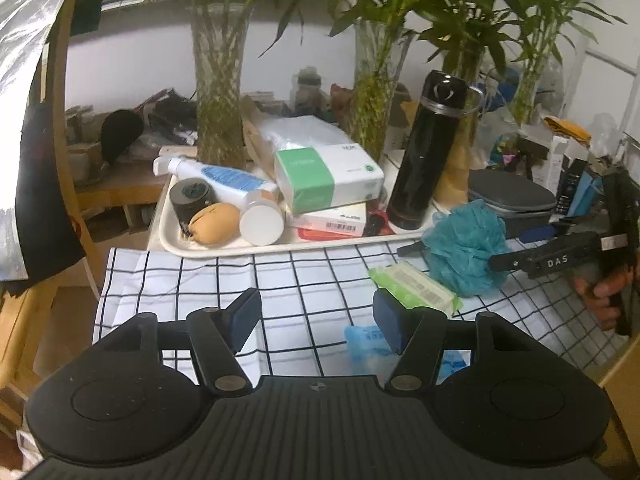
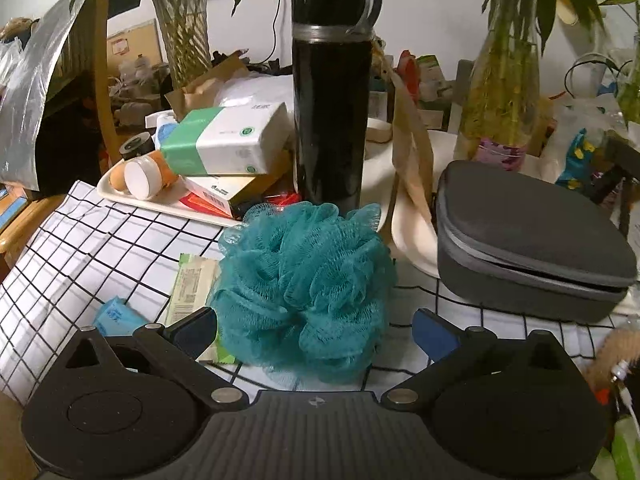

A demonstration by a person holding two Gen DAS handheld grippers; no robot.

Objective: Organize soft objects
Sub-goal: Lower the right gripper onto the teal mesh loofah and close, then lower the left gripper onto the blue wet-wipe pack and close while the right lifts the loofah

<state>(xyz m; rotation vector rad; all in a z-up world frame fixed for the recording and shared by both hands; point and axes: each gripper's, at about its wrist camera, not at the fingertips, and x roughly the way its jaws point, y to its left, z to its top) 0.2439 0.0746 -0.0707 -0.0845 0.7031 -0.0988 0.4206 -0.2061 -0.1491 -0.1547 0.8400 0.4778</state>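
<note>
A teal mesh bath pouf [image 2: 304,280] lies on the checked cloth [image 2: 100,240]. It sits between the wide-apart fingers of my right gripper [image 2: 316,330], which is open; the right pad stands clear of the mesh and the left pad is at its edge. In the left wrist view the pouf [image 1: 464,248] is at the right, with the right gripper [image 1: 476,242] around it and a hand [image 1: 608,292] holding it. My left gripper [image 1: 316,320] hovers open over the cloth with nothing between its pads. A green packet [image 1: 416,286] and a blue packet [image 1: 364,344] lie just beyond its right finger.
A white tray [image 1: 172,240] behind the cloth holds a tissue pack [image 1: 328,176], a spray bottle, a tan pouch [image 1: 214,224] and a tall black flask [image 2: 330,100]. A grey zip case [image 2: 532,248] sits right of the pouf. Glass vases with plants stand behind.
</note>
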